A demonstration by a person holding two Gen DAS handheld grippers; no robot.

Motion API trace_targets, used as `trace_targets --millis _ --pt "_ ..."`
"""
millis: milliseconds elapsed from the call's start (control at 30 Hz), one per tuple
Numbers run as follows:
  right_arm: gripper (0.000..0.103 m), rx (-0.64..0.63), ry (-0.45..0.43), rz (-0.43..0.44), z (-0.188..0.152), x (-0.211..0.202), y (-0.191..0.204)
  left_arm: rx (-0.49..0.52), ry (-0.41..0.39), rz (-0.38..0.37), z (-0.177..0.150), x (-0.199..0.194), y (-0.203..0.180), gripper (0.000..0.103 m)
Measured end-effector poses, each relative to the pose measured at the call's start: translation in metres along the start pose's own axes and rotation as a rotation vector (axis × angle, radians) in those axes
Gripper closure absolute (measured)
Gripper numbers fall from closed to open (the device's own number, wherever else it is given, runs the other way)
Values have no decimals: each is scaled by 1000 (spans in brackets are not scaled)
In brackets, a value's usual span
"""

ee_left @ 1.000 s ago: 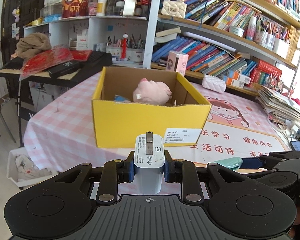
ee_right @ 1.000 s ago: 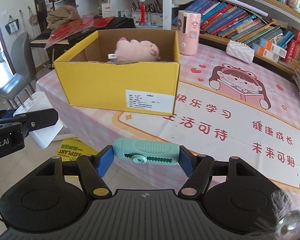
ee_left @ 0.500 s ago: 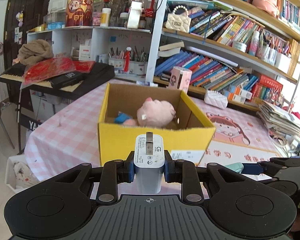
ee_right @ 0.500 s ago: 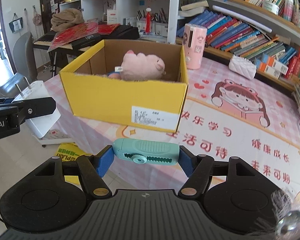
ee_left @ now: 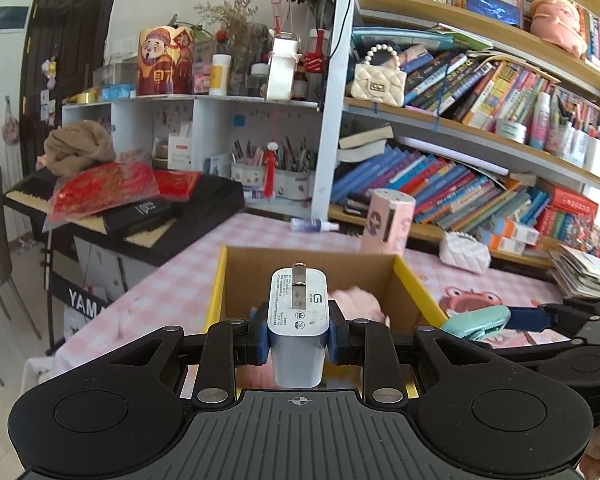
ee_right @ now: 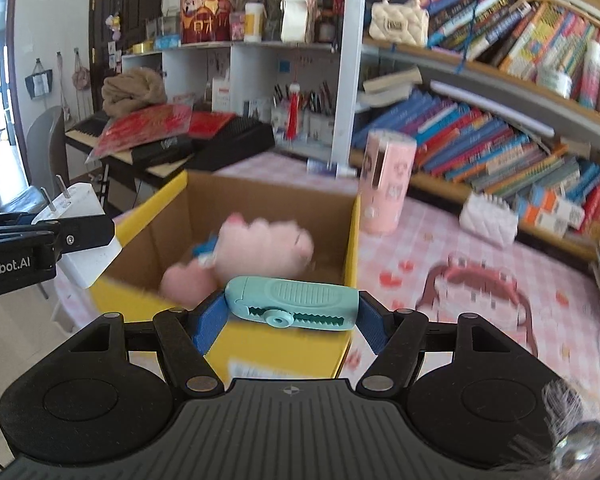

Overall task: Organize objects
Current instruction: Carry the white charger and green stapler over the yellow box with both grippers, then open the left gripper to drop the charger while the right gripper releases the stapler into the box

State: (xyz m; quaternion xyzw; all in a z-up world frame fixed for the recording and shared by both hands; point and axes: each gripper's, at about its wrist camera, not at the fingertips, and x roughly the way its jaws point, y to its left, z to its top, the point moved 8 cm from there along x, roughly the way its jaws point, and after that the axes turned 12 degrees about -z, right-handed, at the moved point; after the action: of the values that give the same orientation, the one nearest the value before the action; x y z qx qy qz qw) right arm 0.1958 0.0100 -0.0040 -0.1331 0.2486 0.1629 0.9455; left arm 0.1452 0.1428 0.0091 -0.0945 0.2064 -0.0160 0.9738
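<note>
- Hovering over the near rim of the yellow cardboard box (ee_left: 420, 284), the left tool (ee_left: 298, 338) is seen closed on a white wall charger (ee_left: 298, 320), which is held upright with its folded prong pointing up and away from the camera.
- The right tool (ee_right: 292, 312) is seen closed on a mint-green cutter-like gadget (ee_right: 294, 304), gripped end to end, so its long axis runs crosswise between the blue pads (ee_right: 210, 320).
- The box opening lies straight ahead of and below both tools; in the right wrist view the near wall sits directly under the green gadget, with the interior just beyond.
- Neither tool can be called clearly nearer: both are judged to be at the rim, the left at the box's left side, the right toward its right corner.
- A short forward carry and a release over the opening is judged to be what remains.
- A pink plush toy (ee_right: 264, 248) already lies inside, blurred, with something blue beside it.
- A "G" logo and fine print, too small to read, are seen on the charger face.
- "nRobot.AI" is read on the left tool's arm in the right wrist view.
- "YAMA" is read on the keyboard (ee_left: 140, 216) stand, left of the pink checked bench (ee_left: 160, 280).
- A white label on the box front is blurred and cannot be read.
</note>
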Motion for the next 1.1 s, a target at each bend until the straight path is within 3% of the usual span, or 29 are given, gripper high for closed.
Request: trace_targets --millis 167,467,1100 --pt "36 -48 -16 9 19 31 -3 10 29 21 3 35 1 78" --pt "36 -180 24 62 19 81 7 31 119 57 -12 81 4 78" --pt "36 -379 101 179 3 132 35 68 224 110 -30 125 14 78"
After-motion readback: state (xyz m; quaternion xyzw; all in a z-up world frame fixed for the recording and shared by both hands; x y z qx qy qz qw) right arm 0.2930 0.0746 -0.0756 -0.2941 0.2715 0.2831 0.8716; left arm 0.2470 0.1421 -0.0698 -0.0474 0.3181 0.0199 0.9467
